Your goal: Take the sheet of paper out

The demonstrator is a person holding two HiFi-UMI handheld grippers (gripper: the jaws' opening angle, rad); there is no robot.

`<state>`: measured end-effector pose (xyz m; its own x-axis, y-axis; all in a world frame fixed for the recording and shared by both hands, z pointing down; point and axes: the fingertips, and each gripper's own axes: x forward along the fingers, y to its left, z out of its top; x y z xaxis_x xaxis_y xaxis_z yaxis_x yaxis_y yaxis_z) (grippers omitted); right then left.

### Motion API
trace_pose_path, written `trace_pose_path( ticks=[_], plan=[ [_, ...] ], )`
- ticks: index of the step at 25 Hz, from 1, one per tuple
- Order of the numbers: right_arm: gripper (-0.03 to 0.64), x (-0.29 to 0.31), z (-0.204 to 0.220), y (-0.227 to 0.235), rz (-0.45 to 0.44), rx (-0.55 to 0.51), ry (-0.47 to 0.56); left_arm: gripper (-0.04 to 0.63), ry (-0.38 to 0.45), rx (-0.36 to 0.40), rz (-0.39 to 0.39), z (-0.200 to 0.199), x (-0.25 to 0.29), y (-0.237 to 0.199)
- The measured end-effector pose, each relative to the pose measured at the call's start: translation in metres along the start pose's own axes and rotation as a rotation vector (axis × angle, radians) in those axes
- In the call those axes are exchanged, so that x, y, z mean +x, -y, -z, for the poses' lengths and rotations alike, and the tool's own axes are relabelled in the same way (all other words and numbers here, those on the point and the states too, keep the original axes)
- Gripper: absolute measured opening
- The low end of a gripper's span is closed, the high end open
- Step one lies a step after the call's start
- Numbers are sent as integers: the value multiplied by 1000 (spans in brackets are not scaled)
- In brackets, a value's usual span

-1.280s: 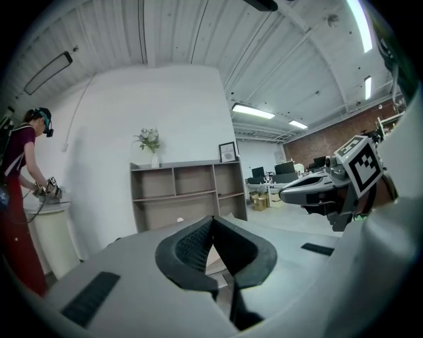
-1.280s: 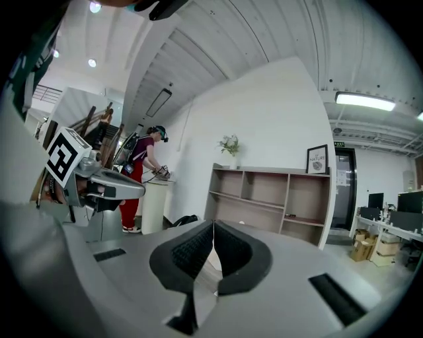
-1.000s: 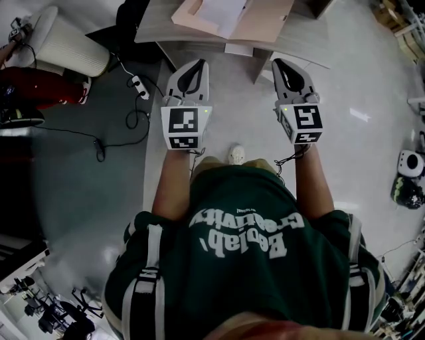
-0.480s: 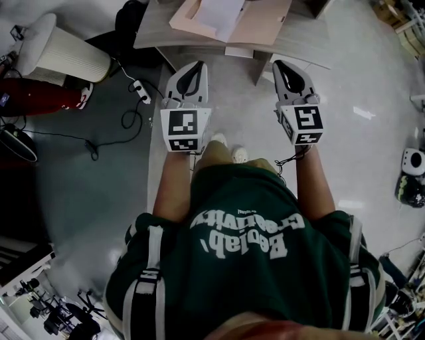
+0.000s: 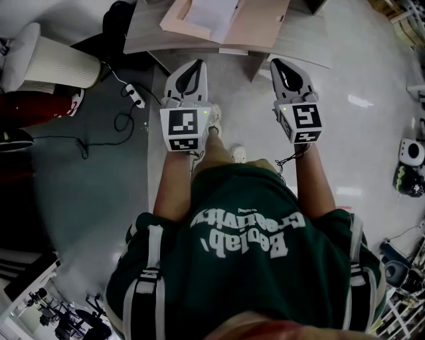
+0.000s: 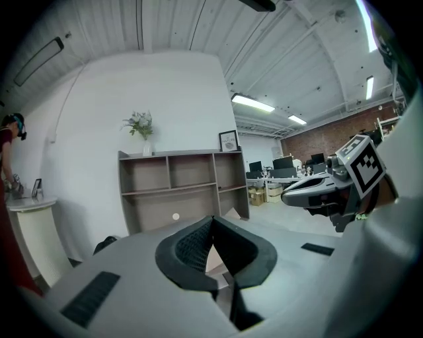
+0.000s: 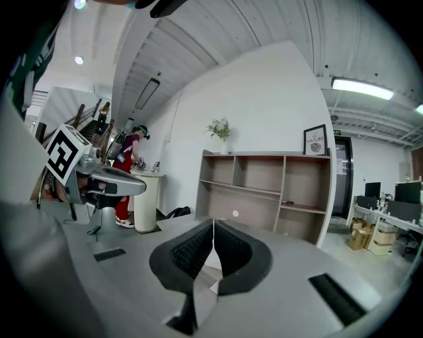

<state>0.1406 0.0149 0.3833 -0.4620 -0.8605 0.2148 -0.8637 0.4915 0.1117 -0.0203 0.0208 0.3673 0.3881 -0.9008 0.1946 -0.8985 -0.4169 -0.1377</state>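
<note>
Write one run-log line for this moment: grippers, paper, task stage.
left gripper: shut, empty | right gripper: shut, empty | sheet of paper: on pink folder on table, untouched | stage: paper not yet reached

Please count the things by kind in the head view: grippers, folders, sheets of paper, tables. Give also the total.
Grippers: 2, left gripper and right gripper
Pink folder: 1
White sheet of paper: 1
Table: 1
Total: 5

Head view: looks steeply down from above the left gripper [image 5: 191, 66] and right gripper [image 5: 281, 65], with the counter [image 5: 302, 46] ahead. Gripper views: near-level along their own jaws, both facing the shelf unit [image 6: 178, 191].
</note>
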Motion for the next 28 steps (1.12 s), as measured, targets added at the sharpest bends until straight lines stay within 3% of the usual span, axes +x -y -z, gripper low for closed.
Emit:
trace_pose_path(
  ticks=[17,28],
  plan=[
    [34,160,-40,41,50,25,-6,18,-30,4,4,-13,125,-129],
    [34,220,-50,59,90,40,-10,18,-16,13,40,-18,182,-171]
  ],
)
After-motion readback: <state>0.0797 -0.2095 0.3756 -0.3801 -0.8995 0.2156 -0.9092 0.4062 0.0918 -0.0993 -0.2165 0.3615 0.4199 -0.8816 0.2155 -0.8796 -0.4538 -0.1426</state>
